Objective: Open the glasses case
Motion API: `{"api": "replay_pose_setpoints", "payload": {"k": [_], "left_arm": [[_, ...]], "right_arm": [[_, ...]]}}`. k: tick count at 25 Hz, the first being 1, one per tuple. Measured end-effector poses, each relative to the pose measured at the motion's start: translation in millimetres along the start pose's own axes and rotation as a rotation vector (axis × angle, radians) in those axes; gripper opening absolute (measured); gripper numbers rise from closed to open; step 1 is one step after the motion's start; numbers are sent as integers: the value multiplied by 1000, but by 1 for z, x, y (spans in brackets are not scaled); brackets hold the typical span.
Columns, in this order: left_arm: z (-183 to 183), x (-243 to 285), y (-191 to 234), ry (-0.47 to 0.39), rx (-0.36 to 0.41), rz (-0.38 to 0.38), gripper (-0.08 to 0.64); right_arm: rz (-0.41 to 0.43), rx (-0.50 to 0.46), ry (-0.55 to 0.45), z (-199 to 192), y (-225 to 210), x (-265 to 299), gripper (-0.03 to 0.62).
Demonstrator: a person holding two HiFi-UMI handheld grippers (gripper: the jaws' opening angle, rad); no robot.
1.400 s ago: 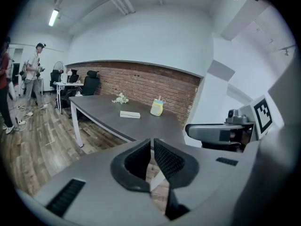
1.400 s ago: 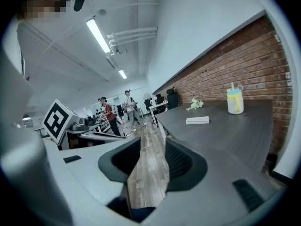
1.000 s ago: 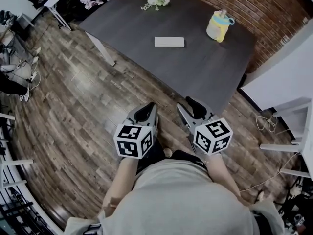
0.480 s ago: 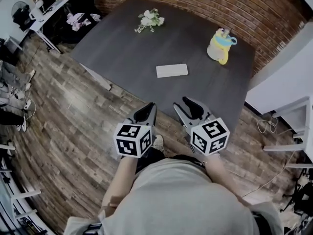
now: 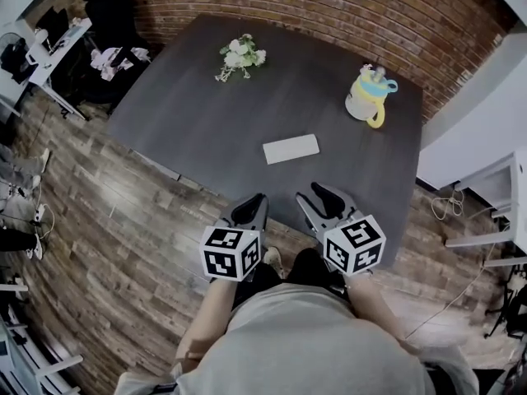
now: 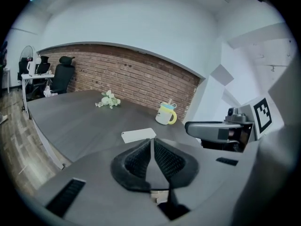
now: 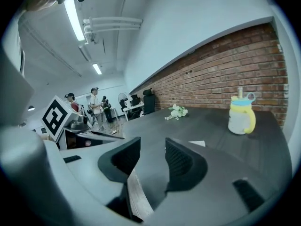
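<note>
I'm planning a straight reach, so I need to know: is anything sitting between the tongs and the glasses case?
Nothing visible does. Only bare table lies between the glasses case and the left tongs and right tongs. The cup and the flowers sit farther back, off to either side.

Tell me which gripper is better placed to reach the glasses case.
Probably the right gripper: its jaws stand apart, while the left gripper is shut. The glasses case lies ahead, about equally near both.
</note>
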State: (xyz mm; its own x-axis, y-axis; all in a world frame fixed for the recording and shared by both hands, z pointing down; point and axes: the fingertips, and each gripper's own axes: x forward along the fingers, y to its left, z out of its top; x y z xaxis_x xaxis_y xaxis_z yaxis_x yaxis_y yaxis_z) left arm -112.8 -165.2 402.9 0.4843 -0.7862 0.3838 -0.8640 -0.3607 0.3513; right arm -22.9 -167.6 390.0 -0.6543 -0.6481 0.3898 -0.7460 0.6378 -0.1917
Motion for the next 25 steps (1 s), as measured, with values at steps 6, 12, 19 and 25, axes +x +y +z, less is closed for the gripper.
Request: {"api": "replay_pose_setpoints", "payload": {"k": [6,12,19,25], "left_arm": [[-13,14,10,36,-51,-10,38],[-15,29,19,57,-68,-2,38],[-11,45,32,67,-108,36,38],[-12,66,45,92,-107,57,38]], "right_arm": [[-21,-6,63,-8,-13,10,160],[6,-21,91,-10,-27,29,167],[49,-110,150,-5,-53,52,175],[125,-289,273,-19,-79,75,176]]}}
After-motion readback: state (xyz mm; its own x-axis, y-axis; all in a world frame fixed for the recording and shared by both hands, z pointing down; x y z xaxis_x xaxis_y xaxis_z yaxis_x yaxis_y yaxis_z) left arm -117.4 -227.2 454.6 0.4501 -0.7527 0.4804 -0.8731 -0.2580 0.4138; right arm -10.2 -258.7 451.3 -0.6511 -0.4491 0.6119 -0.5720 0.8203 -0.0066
